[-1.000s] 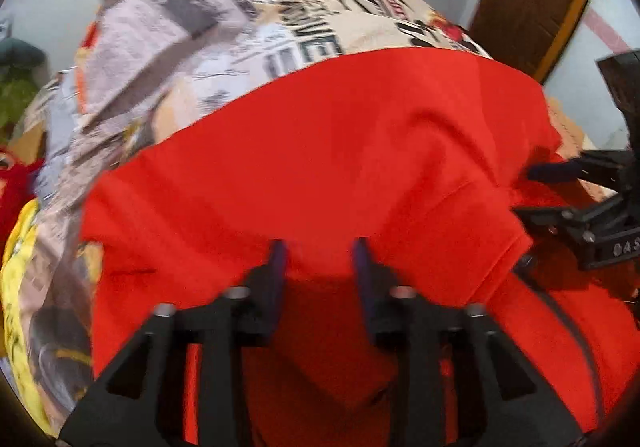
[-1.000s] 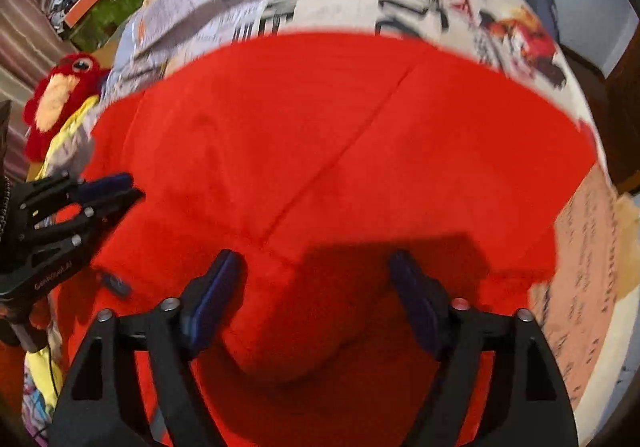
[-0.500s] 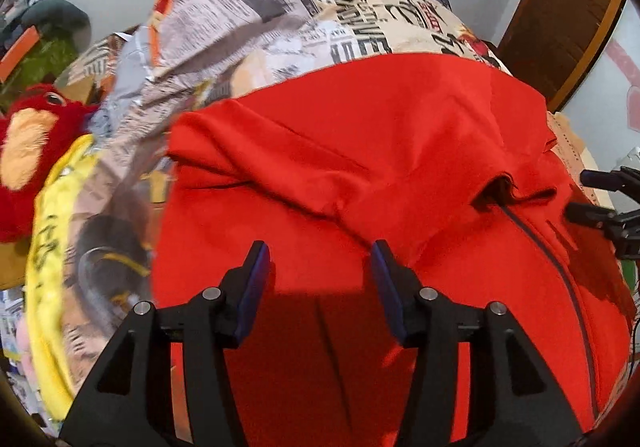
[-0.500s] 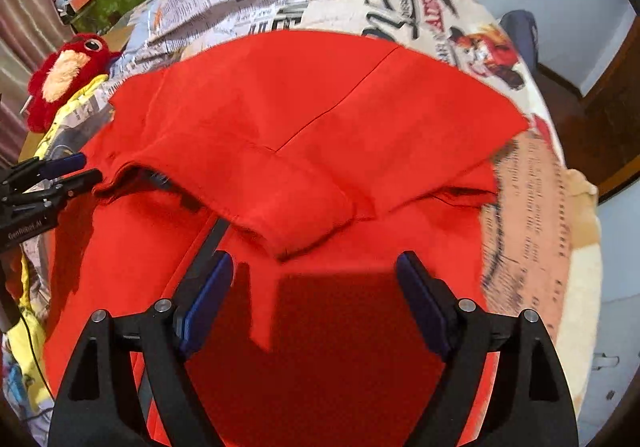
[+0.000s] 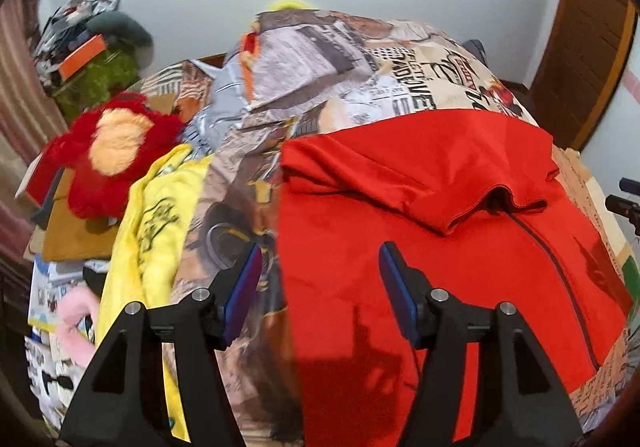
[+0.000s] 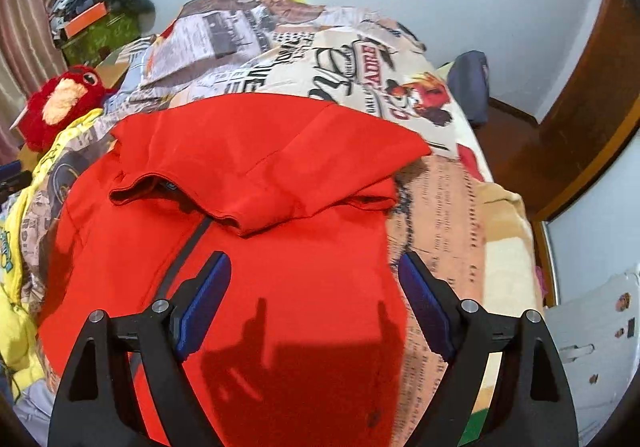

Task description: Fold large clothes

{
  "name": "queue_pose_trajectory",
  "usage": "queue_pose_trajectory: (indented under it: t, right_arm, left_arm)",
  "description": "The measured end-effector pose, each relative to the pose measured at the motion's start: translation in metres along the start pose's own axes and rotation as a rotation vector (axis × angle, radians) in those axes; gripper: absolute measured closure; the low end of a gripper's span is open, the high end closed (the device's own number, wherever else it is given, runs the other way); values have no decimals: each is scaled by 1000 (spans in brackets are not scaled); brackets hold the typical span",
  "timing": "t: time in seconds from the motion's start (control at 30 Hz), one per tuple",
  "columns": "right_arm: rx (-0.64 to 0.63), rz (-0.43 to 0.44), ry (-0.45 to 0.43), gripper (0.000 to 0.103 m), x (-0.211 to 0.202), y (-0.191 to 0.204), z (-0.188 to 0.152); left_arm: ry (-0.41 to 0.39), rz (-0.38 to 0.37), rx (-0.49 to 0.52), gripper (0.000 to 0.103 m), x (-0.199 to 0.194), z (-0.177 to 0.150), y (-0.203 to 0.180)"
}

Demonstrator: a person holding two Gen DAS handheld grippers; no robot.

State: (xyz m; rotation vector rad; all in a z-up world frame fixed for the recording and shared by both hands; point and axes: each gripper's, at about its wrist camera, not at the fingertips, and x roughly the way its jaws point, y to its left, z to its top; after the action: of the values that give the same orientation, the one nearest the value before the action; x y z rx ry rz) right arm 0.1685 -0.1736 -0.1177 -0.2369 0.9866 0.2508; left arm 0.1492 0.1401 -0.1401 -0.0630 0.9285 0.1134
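A large red garment lies on the bed with its far part folded over toward me; a dark zip line runs down its front. My left gripper hovers over the garment's left edge, jaws opening, nothing between its blue pads. My right gripper hangs above the garment's right side, its jaws wide and still opening, also with nothing between them. The tips of the right gripper show at the right edge of the left wrist view.
The bed wears a newspaper-print cover. A yellow garment and a red plush toy lie to the left, with clutter behind them. A dark pillow and wooden door frame are at right.
Both grippers let go of the red garment's folded part and drew back and up. The left jaws have widened. The fold now rests on the garment.
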Motion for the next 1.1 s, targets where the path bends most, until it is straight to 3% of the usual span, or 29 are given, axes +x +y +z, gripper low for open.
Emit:
queue_pose_trajectory:
  t: [0.17, 0.4, 0.57, 0.8, 0.93, 1.0, 1.07, 1.1]
  right_arm:
    - [23, -7, 25, 20, -1, -8, -15]
    - [96, 60, 109, 20, 12, -27, -44]
    - [175, 73, 172, 20, 26, -46, -60]
    - [301, 160, 223, 20, 39, -73, -81]
    - [490, 286, 246, 19, 53, -91, -95]
    - [508, 299, 233, 17, 53, -92, -97]
    - [485, 291, 215, 20, 51, -87, -96]
    - [470, 295, 202, 25, 48, -84, -95]
  left_arm:
    - [70, -50, -67, 39, 6, -19, 19]
    - [300, -242, -179, 39, 56, -61, 34]
    - [438, -308, -230, 39, 98, -88, 33]
    - [410, -325, -260, 37, 109, -100, 27]
    - [400, -418, -280, 38, 105, -107, 17]
    - [390, -405, -229, 45, 100, -107, 6]
    - [390, -392, -168, 74, 95, -106, -5]
    - [387, -376, -146, 77, 92, -103, -10]
